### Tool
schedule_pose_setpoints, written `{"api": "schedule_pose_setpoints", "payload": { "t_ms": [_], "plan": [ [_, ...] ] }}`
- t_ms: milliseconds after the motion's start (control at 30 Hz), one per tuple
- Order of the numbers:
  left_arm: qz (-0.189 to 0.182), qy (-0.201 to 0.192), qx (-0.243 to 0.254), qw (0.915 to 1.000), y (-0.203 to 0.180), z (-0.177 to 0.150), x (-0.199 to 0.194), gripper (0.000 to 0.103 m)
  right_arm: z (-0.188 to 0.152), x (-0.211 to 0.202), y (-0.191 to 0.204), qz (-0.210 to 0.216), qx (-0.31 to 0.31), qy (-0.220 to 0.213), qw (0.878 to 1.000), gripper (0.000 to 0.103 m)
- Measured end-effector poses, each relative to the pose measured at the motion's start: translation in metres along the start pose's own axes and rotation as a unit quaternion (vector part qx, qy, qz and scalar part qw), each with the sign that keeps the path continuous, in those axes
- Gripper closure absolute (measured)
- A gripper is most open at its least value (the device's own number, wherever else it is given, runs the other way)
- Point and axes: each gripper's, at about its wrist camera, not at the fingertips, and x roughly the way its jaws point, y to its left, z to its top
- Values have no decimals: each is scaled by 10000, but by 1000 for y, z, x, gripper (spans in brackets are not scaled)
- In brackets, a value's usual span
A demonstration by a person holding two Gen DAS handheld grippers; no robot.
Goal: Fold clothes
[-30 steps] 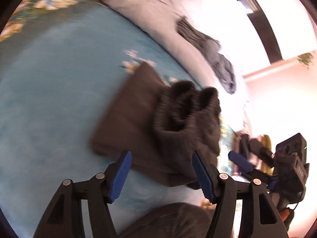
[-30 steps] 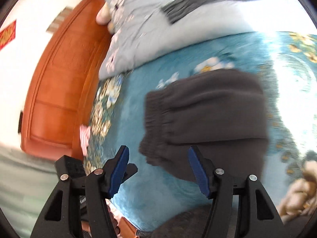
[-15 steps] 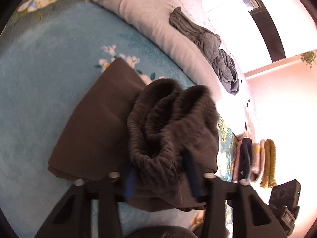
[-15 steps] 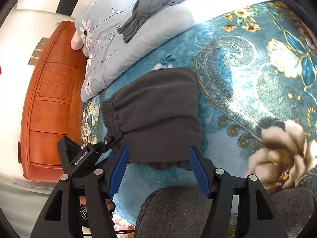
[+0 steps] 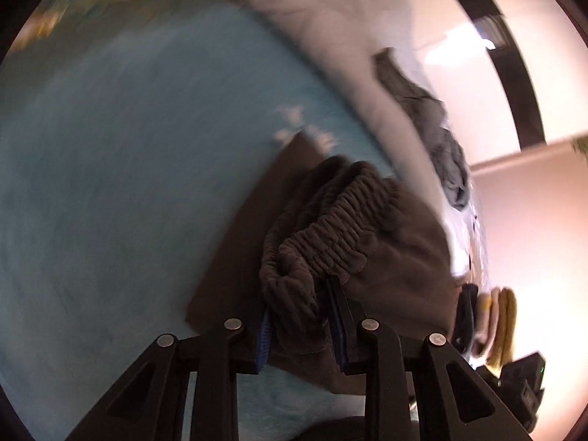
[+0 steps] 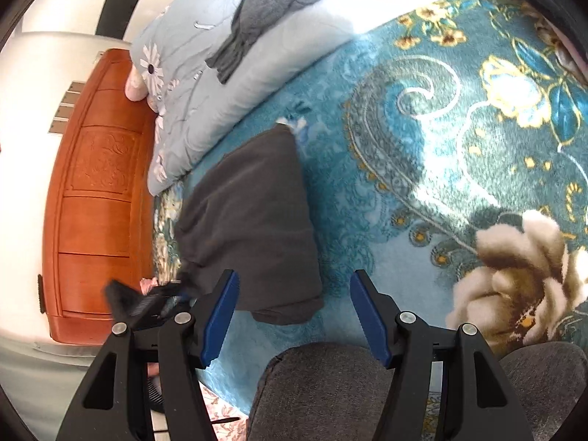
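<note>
Folded dark brown pants [image 5: 386, 257] lie on the teal floral blanket [image 5: 110, 202]. My left gripper [image 5: 299, 316] is shut on their ribbed elastic waistband [image 5: 330, 228], which is lifted and bunched. In the right wrist view the pants [image 6: 253, 220] form a dark folded block ahead and left. My right gripper [image 6: 294, 316] is open and empty, just above the blanket [image 6: 422, 183] near the pants' near edge. The left gripper shows blurred at their left corner [image 6: 147, 301].
A pale blue quilt [image 6: 220, 84] with a grey garment [image 6: 272, 7] on it lies behind the pants. An orange wooden headboard [image 6: 95, 191] stands at the left. Folded clothes [image 5: 492, 319] are stacked at the right. My grey-trousered knees [image 6: 323, 389] are at the bottom.
My left gripper has closed on the waistband and is lifting it, with motion blur. My right gripper has drawn back to the right, staying open.
</note>
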Motion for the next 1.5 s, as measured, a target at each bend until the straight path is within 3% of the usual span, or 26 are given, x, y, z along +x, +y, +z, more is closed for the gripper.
{"api": "schedule_pose_setpoints", "payload": {
  "t_ms": [133, 367, 467, 600, 733, 933, 1100, 1233, 1500],
  "plan": [
    [45, -76, 66, 9999, -1, 4, -3, 73, -3, 7, 3, -14, -44, 79, 10000, 39],
    [-98, -493, 782, 9957, -42, 10, -36, 73, 10, 18, 35, 85, -442, 82, 9990, 39],
    [51, -499, 647, 9966, -36, 11, -28, 73, 20, 26, 57, 142, -669, 60, 9976, 39],
    [192, -194, -5, 9996, -6, 4, -10, 72, 24, 39, 83, 236, -992, 31, 9948, 39],
    [151, -132, 13, 9998, -9, 1, -19, 67, 30, 65, 103, 53, -1507, 147, 9885, 39],
    [184, -290, 441, 9984, -39, 1, -54, 58, 55, 109, 99, -319, -1652, 495, 9845, 36],
    [652, -357, 959, 9926, -70, -2, -53, 57, 65, 126, 95, -396, -1562, 592, 9851, 27],
    [583, -275, 635, 9959, -57, -2, -53, 54, 74, 140, 91, -458, -1490, 670, 9855, 27],
    [587, -652, 1300, 9876, -96, 9, -76, 55, 83, 154, 87, -488, -1436, 776, 9854, 27]
  ]
}}
